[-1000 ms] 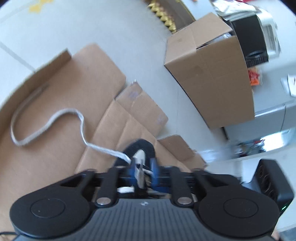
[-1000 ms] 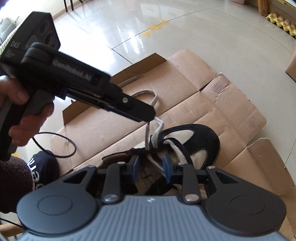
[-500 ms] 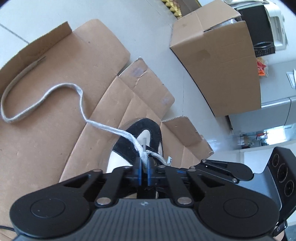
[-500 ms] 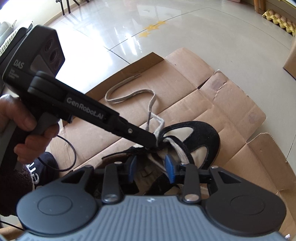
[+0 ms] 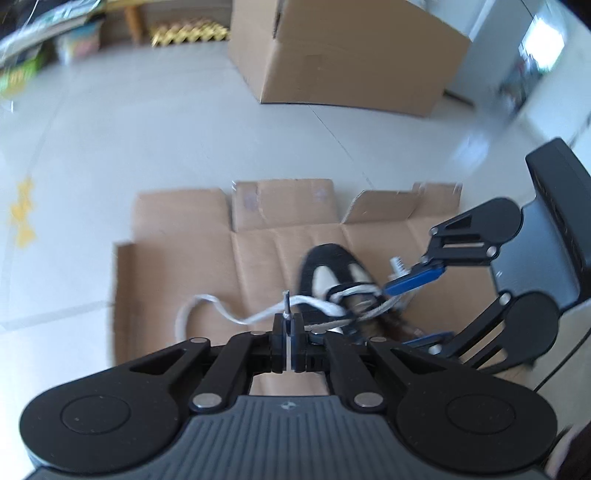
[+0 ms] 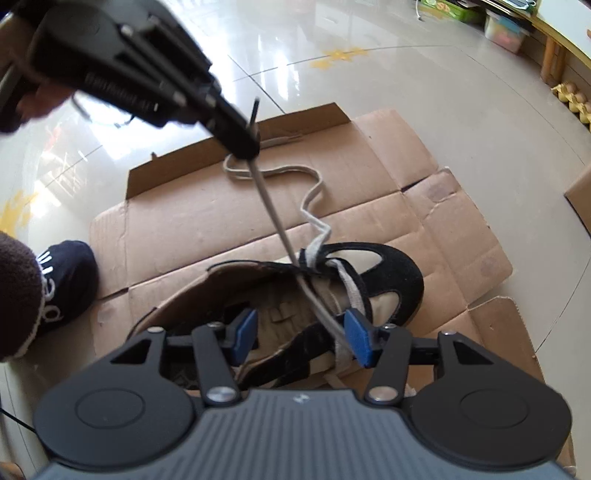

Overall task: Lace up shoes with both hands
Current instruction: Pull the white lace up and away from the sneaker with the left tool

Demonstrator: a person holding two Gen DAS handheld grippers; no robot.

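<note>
Flattened cardboard [image 6: 369,192] on the tiled floor [image 6: 406,74] carries one black-and-beige shoe [image 6: 369,280] at frame centre. One left claw [image 5: 289,325], upper left, pinches the single lace [image 6: 273,218] taut by its tip. One right claw [image 6: 301,332] gapes wide over the shoe.

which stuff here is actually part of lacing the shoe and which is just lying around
Part of the job: shoe, lace, left gripper shut on the lace tip, right gripper open at the shoe.

Lying about: flattened cardboard, box, egg trays.
</note>
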